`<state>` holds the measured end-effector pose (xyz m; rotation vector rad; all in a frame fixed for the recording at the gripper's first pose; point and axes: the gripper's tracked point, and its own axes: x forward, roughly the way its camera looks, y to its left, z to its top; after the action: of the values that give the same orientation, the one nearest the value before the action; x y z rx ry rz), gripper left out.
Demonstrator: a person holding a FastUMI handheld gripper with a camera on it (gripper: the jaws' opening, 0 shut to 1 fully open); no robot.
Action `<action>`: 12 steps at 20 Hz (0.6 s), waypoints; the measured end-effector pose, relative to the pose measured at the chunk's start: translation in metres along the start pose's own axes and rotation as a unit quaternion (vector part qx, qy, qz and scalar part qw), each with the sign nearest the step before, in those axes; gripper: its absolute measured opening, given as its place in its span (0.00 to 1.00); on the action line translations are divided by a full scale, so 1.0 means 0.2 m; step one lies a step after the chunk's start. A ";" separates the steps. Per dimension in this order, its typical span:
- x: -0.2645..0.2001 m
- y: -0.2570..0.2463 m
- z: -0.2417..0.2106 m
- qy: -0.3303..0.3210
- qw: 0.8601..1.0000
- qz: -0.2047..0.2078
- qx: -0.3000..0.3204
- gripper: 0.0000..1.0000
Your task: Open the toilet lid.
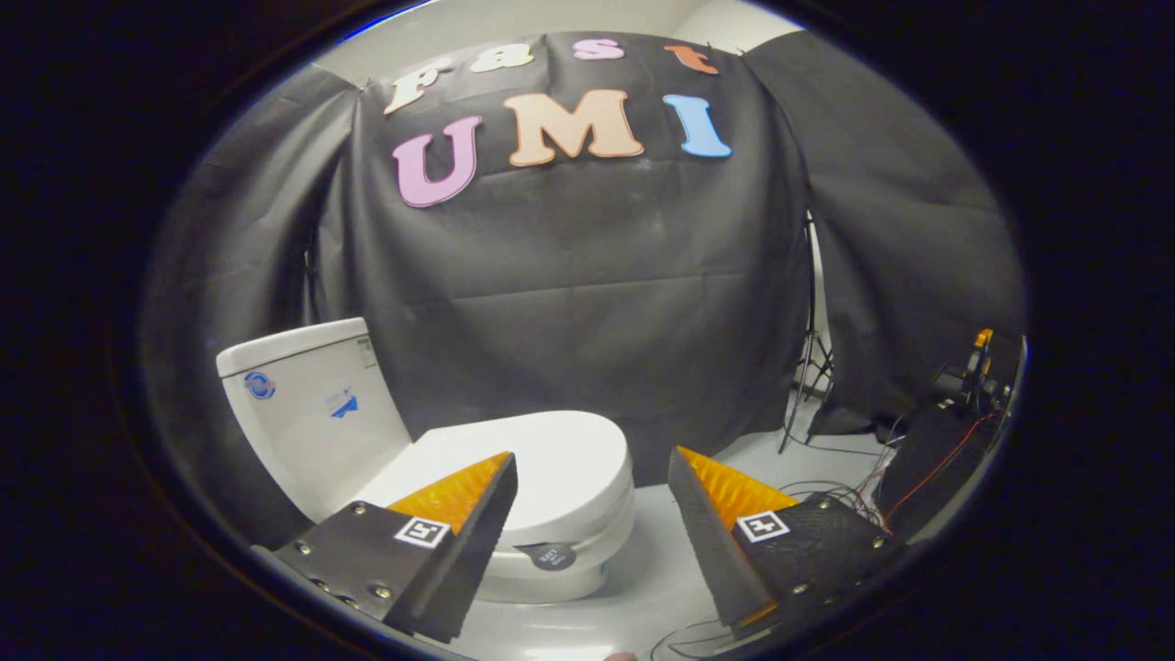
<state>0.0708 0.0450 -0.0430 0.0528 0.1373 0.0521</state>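
Between and just beyond the fingertips sits the toilet [441, 441], white, on a pale grey floor [643, 560]; its toilet lid [560, 459] lies flat and closed over the seat, rounded front end pointing toward the gap between the fingers; a small dark round tag [552, 555] hangs at the front rim below the lid. The tank [307, 404] stands upright beyond the left finger, bearing two blue stickers (wording too small to make out). The gripper [592, 477] is spread wide, holding nothing; the left finger [454, 523] overlaps the near side of the lid in view, though contact cannot be confirmed; the right finger [725, 523] stands apart from the bowl, over bare floor. Beyond the right finger, loose cables [840, 491] trail across the floor toward dark equipment [945, 450]; a light stand [810, 367] rises against the cloth wall.
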 end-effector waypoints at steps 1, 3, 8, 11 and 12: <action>0.04 0.01 -0.03 0.009 1.000 0.002 -0.004 0.98; 0.11 0.03 -0.10 0.026 1.000 0.009 -0.011 0.98; 0.24 0.06 -0.33 0.100 0.995 0.021 0.010 0.98; 0.27 0.06 -0.46 0.147 0.988 0.016 0.049 0.98; 0.28 0.06 -0.51 0.162 0.985 0.017 0.063 0.99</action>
<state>0.1124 0.0655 -0.1509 0.1735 0.4660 0.0851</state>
